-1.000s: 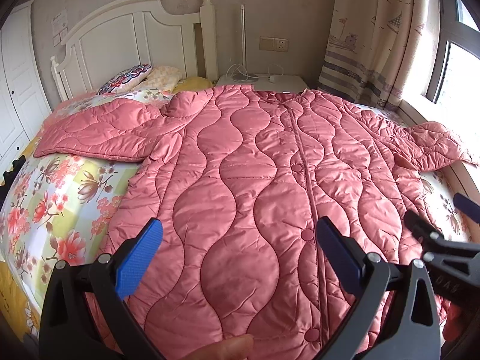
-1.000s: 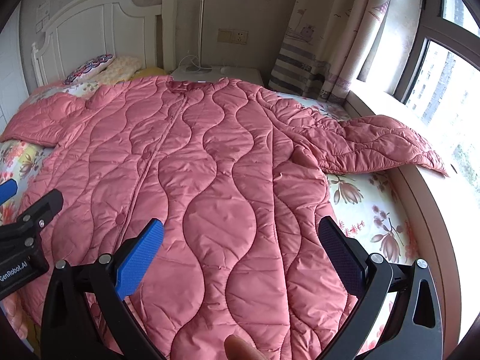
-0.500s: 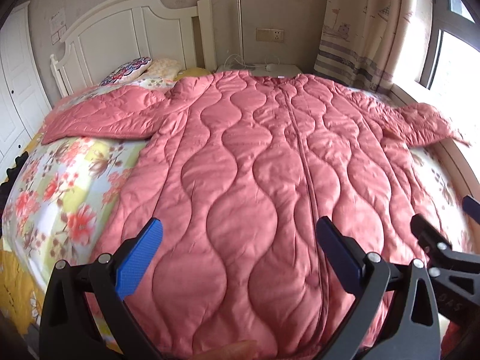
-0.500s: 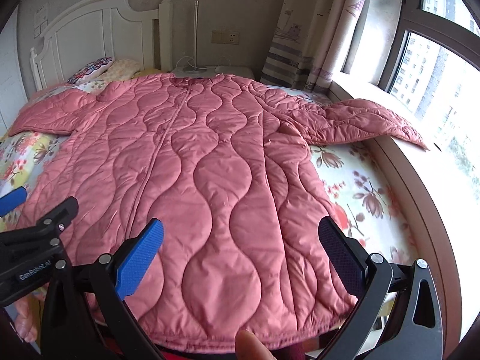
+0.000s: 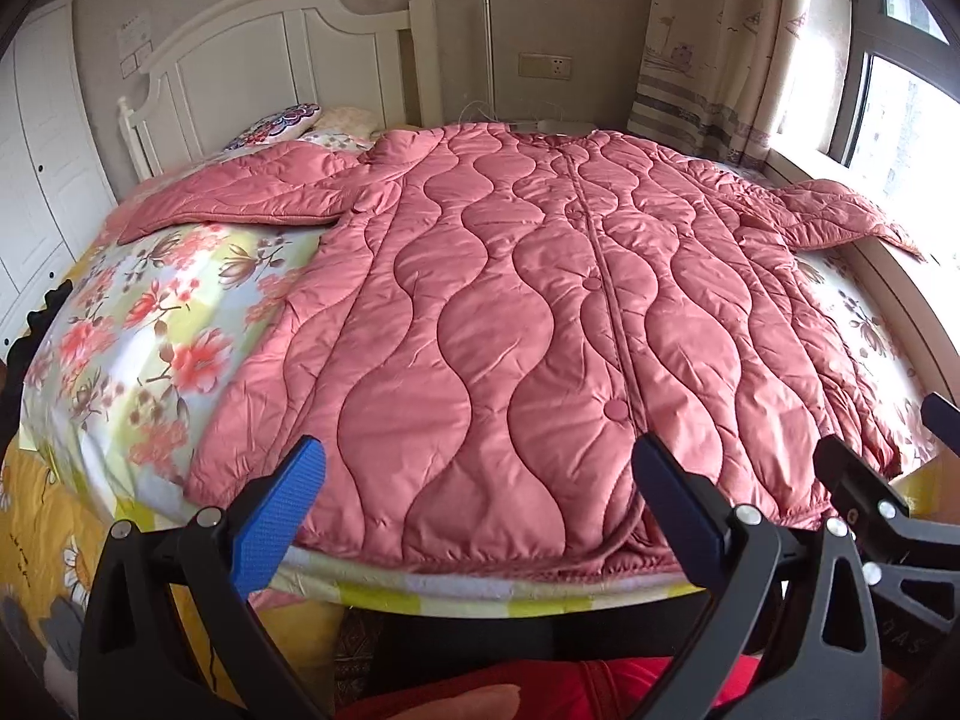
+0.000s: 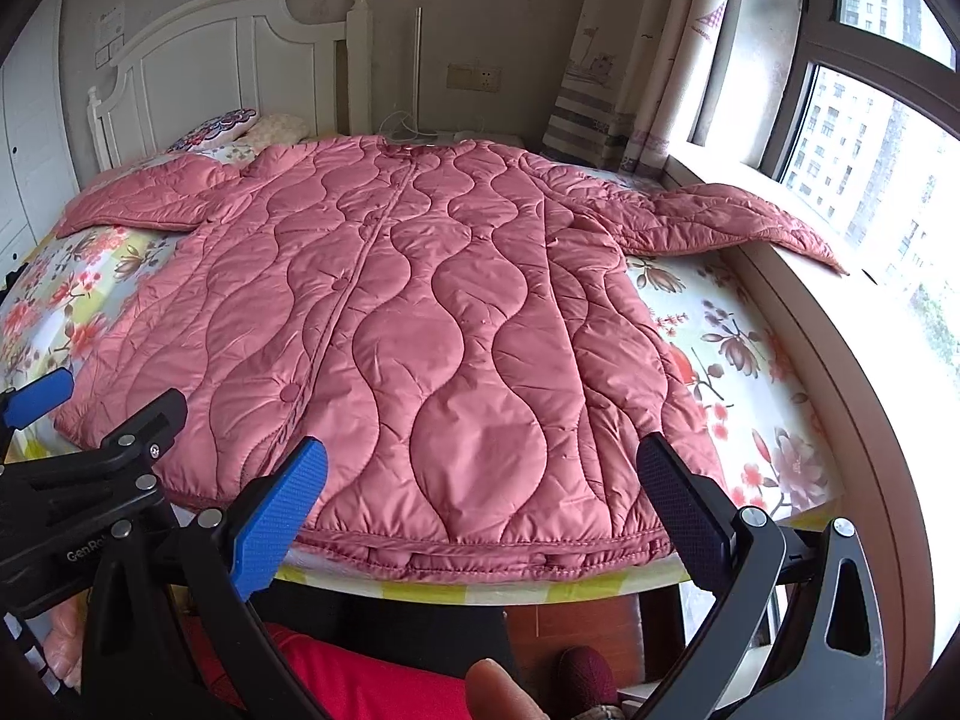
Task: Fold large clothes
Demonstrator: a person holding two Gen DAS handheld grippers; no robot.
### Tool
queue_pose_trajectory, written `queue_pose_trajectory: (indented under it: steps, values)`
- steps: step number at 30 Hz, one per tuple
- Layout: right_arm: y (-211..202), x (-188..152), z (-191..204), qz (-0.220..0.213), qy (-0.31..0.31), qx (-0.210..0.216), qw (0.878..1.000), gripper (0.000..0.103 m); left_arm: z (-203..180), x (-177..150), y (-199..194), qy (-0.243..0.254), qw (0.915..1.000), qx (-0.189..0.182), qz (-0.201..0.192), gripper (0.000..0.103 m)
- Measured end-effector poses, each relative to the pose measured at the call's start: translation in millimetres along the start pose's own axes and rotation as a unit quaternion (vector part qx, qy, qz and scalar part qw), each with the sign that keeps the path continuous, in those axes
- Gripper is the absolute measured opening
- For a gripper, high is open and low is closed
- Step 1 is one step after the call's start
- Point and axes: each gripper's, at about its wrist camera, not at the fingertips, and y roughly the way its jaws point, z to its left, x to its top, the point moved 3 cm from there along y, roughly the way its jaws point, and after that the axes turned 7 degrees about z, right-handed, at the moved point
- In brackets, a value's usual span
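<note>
The pink quilted coat point(image 5: 510, 312) lies flat, front up and fastened, on the bed point(image 5: 150, 324), with its hem at the near edge and its collar toward the white headboard point(image 5: 270, 54) at the far end.

Left to right:
- Left sleeve point(image 5: 240, 198): spread out flat over the floral sheet, near the pillows.
- Left tool point(image 5: 480, 498): released, jaws spread wide, holding nothing. It hovers just short of the hem, near the snap placket point(image 5: 606, 324).
- Right tool point(image 6: 480, 498): likewise released and empty, hovering before the right half of the hem point(image 6: 480, 546).
- Right sleeve point(image 6: 732, 222): extends past the mattress onto the window ledge point(image 6: 840, 360).

Status: no fold is made yet; neither tool touches the fabric.

Risks from this state:
- The shell looks slick and padded. A shallow pinch may catch only the top layer, so the layers separate or slip out during the lift.
- The hem sits at the bed edge. Pulling toward the near side may drag the coat onto the floor.
- The right sleeve overhangs the ledge. Folding the body first may leave it trailing or bunched under the fold.
- The two tools are close together. Uneven lift heights may skew the fold line.
</note>
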Motion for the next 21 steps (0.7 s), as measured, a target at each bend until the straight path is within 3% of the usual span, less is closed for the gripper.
queue_pose_trajectory:
  steps: [21]
  values:
    - [9, 1, -20, 0.012, 0.023, -0.013, 1.000, 0.099, -13, -4, 4, 0.018, 0.9997, -0.012, 0.006, 0.101]
